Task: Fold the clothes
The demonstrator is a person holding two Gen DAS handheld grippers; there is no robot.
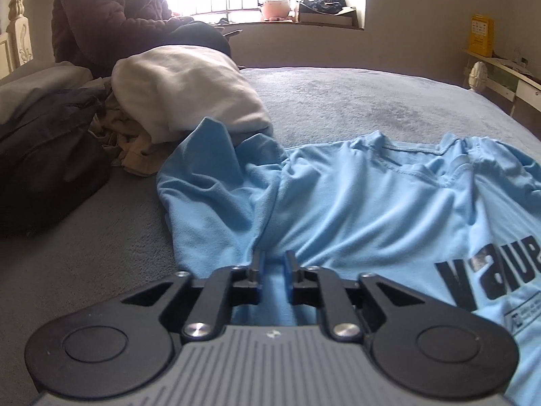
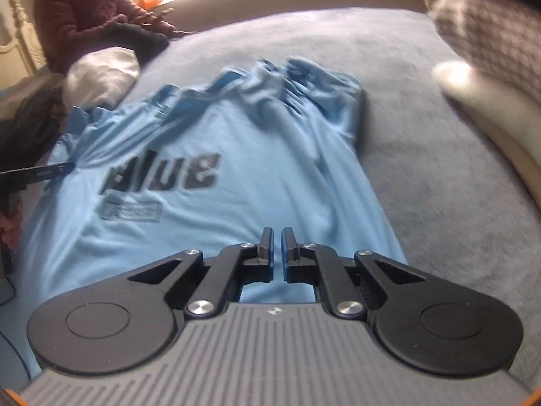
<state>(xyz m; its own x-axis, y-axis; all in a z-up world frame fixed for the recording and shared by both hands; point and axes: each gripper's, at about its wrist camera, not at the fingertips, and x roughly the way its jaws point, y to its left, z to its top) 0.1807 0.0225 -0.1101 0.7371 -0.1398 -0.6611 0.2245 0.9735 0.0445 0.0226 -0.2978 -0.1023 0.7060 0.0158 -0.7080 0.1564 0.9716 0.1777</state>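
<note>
A light blue T-shirt (image 1: 355,203) with dark "blue" lettering lies front up and wrinkled on the grey bed; it also shows in the right wrist view (image 2: 257,155). My left gripper (image 1: 274,260) is shut on a bunched fold of the shirt's side near the sleeve (image 1: 209,169), with cloth between its fingers. My right gripper (image 2: 277,237) hovers over the shirt's lower part, its fingers nearly together with only a narrow gap and nothing between them. The left gripper (image 2: 37,172) shows at the shirt's left edge in the right wrist view.
A pile of other clothes lies to the left: a white garment (image 1: 189,94), a beige one (image 1: 135,149) and a dark bag or garment (image 1: 44,155). A person in a maroon jacket (image 1: 108,13) sits at the far left. A pillow (image 2: 500,77) lies at right. Grey bedspread (image 1: 355,101) extends beyond.
</note>
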